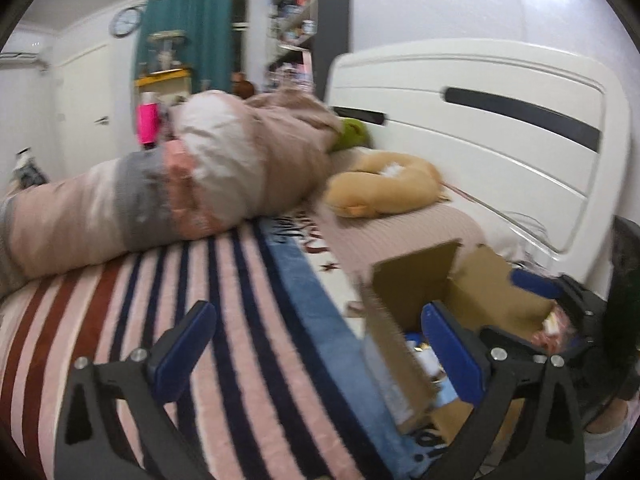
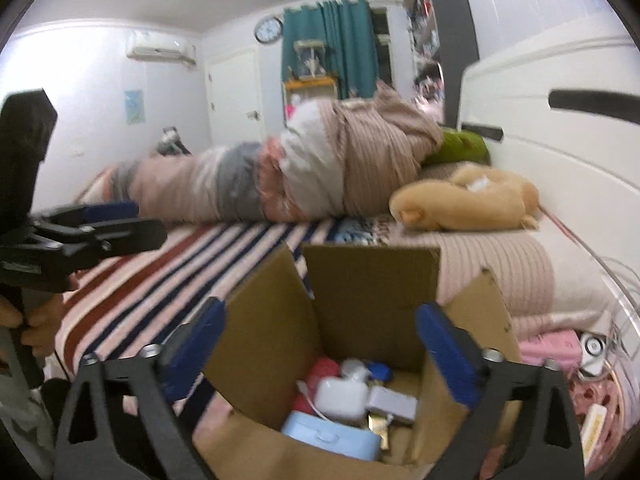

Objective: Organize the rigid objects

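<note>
Right wrist: tool (image 2: 320, 344) spread wide — above filled cardboard box (image 2: 372, 280).

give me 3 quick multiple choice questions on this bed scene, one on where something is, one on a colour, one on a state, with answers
1. Where does the cardboard box sit?
A. on the bed
B. on a shelf
C. on the floor

2. What colour is the lidded case at the front of the box?
A. red
B. light blue
C. black

3. How is the right gripper?
A. shut on a bottle
B. shut on a flap
C. open, holding nothing

Answers: 1 A, the box rests on the striped blanket. 2 B, its lid is pale blue. 3 C, its blue pads stand wide apart above the box with nothing between them.
</note>
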Available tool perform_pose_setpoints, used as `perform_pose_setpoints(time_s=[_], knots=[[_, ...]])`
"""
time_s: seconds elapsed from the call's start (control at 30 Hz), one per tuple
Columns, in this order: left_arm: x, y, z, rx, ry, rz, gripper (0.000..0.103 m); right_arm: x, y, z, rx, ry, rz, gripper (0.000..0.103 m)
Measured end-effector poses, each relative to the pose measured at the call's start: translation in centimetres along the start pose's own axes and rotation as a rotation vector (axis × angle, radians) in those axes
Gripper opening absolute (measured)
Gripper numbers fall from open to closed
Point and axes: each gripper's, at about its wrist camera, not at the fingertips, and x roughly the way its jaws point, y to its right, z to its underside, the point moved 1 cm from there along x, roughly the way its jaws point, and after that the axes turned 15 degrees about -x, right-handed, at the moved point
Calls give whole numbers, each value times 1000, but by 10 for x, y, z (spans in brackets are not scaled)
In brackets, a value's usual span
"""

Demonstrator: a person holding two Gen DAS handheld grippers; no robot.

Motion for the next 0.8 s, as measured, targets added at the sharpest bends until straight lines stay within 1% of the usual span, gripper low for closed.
perform_pose_setpoints(time_s=[0.03, 0.1, 0.27, 0.33, 0.47, 0.63, 0.8], knots=[[-3, -8, 2, -21, 23, -34, 102, -1, -1, -2, -3, 14, 2, 103], [-6, -18, 5, -42, 49, -67, 102, -2, -4, -4, -8, 34, 6, 103], [-6, -37, 14, -91, 53, -96, 102, -5, -5, -4, 10, 65, -41, 103], [-7, -41, 16, -99, 60, -108, 102, -5, -7, -4, 1, 63, -45, 103], [-9, -45, 17, -112, 67, -114, 102, -4, -9, -5, -17, 57, -29, 103], [-12, -44, 17, -103, 79, -125, 102, -6, -6, -4, 7, 66, -41, 103], [-15, -44, 17, -101, 85, -128, 102, -8, -4, -3, 4, 56, -25, 103]])
